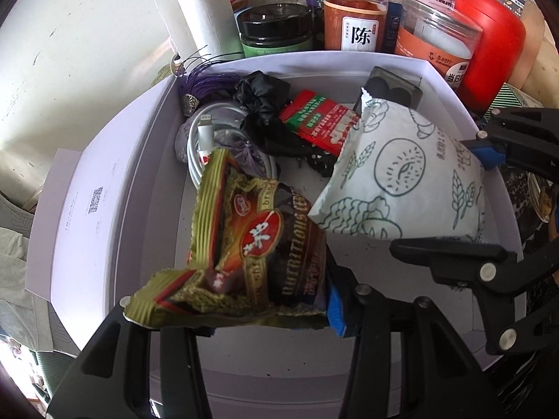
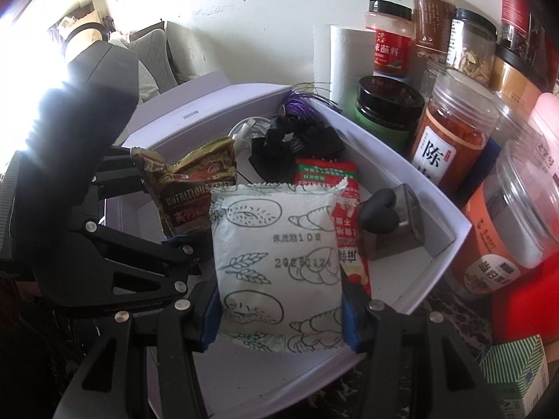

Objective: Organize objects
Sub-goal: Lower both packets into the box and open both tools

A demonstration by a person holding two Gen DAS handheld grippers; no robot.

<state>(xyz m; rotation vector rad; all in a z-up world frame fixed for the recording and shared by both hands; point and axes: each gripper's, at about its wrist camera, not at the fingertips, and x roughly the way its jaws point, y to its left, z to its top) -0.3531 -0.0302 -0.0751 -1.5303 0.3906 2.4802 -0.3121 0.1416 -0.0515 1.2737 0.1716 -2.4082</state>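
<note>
Left tongs [image 1: 227, 317] grip "NUTRITIOUS CEREAL" packet [image 1: 251, 244] | right tongs [image 2: 279, 317] grip bread-print pouch [image 2: 276, 258]

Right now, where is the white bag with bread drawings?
The white bread bag is clamped in the right gripper, over the white box, beside the cereal packet.

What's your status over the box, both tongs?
Left tongs shut on cereal packet. Right tongs shut on white bread packet. Both over white box; cable, red sachet already inside.
</note>
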